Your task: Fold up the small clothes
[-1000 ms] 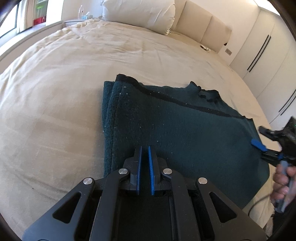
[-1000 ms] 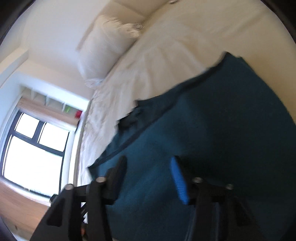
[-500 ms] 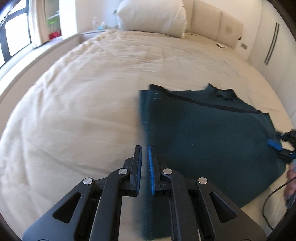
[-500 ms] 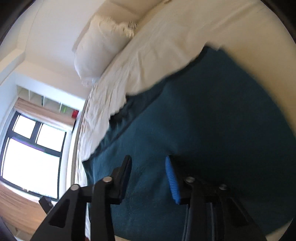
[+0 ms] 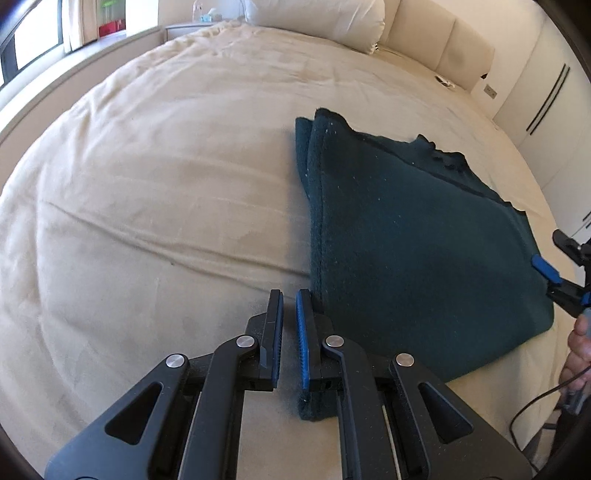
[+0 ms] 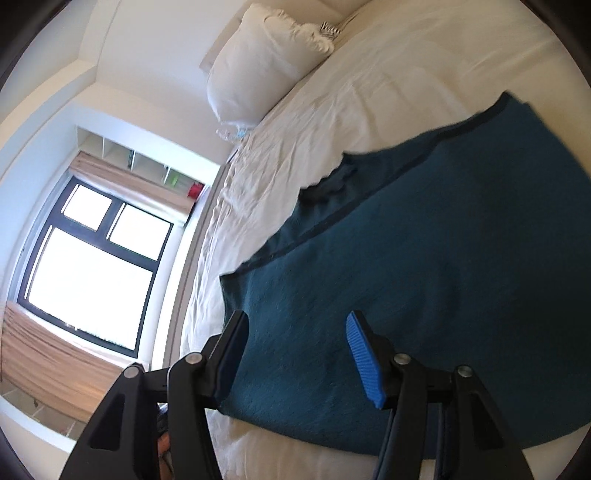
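Observation:
A dark teal folded garment (image 5: 406,240) lies flat on the cream bed (image 5: 166,184), its folded edge on the left. My left gripper (image 5: 290,314) is shut with nothing between its fingers and hovers just beside the garment's near left edge. My right gripper (image 5: 548,248) reaches in at the garment's right edge, held by a person's hand (image 5: 580,343). In the right wrist view its jaws (image 6: 295,321) are opening above the garment (image 6: 424,258), whose cloth shows between the fingers without being pinched.
A white pillow (image 5: 317,14) and padded headboard (image 5: 443,40) stand at the far end of the bed. White wardrobe doors (image 5: 554,92) line the right side. A window (image 6: 92,269) and shelf lie beyond the bed's other side. A black cable (image 5: 535,406) hangs near the hand.
My left gripper has slid left off the garment to its left edge, staying shut. My right gripper has shifted over the cloth and its jaws have widened a little.

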Available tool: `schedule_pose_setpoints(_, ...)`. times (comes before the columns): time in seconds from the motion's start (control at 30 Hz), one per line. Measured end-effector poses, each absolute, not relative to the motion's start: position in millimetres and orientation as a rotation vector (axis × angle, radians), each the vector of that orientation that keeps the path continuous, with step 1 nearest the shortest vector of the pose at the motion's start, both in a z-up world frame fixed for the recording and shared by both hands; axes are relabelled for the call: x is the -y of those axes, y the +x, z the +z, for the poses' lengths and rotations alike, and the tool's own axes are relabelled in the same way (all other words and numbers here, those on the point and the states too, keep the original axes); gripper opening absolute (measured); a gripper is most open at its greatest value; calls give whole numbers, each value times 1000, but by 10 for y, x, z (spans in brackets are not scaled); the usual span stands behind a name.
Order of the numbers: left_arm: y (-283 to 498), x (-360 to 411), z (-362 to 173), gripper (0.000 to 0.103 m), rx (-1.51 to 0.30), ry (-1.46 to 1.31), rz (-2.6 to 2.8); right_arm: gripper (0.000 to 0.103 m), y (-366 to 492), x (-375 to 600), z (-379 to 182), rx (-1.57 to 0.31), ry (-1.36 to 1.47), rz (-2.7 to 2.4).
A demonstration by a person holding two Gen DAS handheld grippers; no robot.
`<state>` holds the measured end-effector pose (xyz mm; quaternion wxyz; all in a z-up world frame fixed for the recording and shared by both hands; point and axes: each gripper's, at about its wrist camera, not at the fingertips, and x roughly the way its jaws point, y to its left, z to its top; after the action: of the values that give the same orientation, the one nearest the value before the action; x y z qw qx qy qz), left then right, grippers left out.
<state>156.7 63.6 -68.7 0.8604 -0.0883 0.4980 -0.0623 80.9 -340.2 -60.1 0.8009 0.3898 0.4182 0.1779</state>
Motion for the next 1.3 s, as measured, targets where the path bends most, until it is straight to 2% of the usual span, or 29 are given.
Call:
schedule_pose_setpoints(0.17, 1562, -883, -802, 8, -1063, -471, -240, 59, 972, 3168, -672, -928, 811, 418)
schedule_pose_setpoints(0.2, 1551, -942, -837, 12, -1069, -524, -246, 59, 967, 3161, -675, -930, 811, 423)
schedule_pose_setpoints(0.3, 1520, -1052, -911, 30, -1057, -654, -326, 59, 981, 3138, -683, -936, 816, 434)
schedule_pose_setpoints(0.33, 1504, -1098, -928, 45, -1052, -688, -334, 59, 988, 3130, -683, -938, 815, 436)
schedule_pose_setpoints(0.37, 1482, -1172, -928, 53, -1032, -726, -327, 59, 984, 3129, -674, -938, 814, 441)
schedule_pose_setpoints(0.43, 1454, -1263, -907, 61, -1001, -758, -317, 59, 990, 3108, -665, -942, 810, 454)
schedule_pose_setpoints(0.6, 1530, -1320, -893, 63, -1020, -784, -346, 59, 1053, 3028, -647, -952, 788, 474)
schedule_pose_setpoints(1.0, 1804, -1053, -1086, 63, -1210, -861, -509, 59, 1279, 2841, -663, -999, 785, 545)
schedule_pose_setpoints(1.3, 1835, -1136, -1143, 63, -1279, -905, -547, 59, 1650, 2490, -747, -1109, 751, 627)
